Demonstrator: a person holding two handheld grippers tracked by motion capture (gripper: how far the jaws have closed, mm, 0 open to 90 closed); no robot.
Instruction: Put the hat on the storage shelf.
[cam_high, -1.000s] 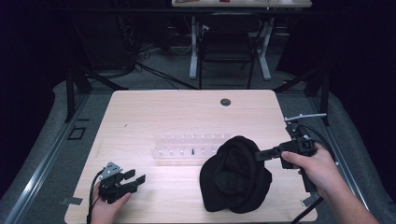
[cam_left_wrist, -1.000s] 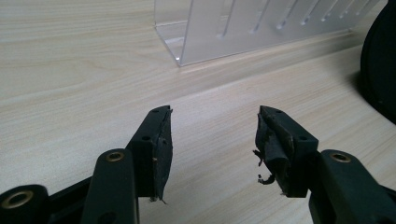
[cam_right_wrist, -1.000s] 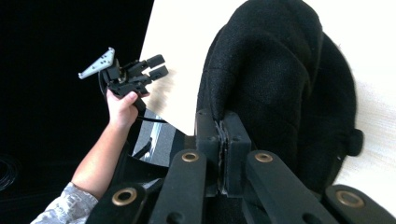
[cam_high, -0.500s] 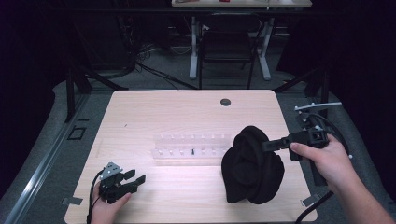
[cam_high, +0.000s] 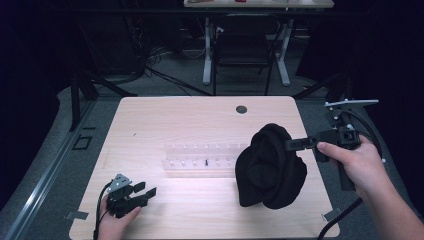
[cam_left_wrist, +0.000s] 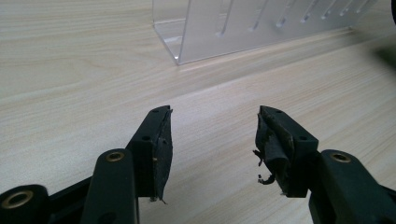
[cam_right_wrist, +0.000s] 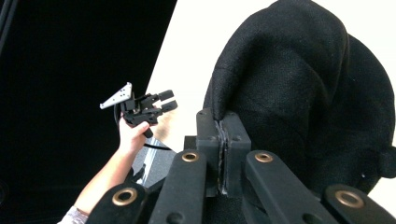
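Note:
A black knitted cloth (cam_high: 270, 167) hangs lifted over the right part of the table, its lower folds near the wood. My right gripper (cam_high: 289, 144) is shut on the cloth's upper edge; in the right gripper view the jaws (cam_right_wrist: 222, 126) pinch a fold of the cloth (cam_right_wrist: 299, 84). My left gripper (cam_high: 145, 192) rests open at the table's front left, nothing between its fingers (cam_left_wrist: 156, 140). A clear plastic rack (cam_high: 205, 155) lies at the table's middle, its corner (cam_left_wrist: 243, 28) ahead of the left jaws.
The wooden table (cam_high: 165, 120) has a round dark cable hole (cam_high: 241, 109) near its far edge. A chair and white desk legs (cam_high: 245, 50) stand beyond the table. The left hand and its gripper (cam_right_wrist: 140, 107) show far off in the right gripper view.
My right gripper has lifted the black cloth up and to the right, gathering it off the table. The left gripper has stayed in place, open.

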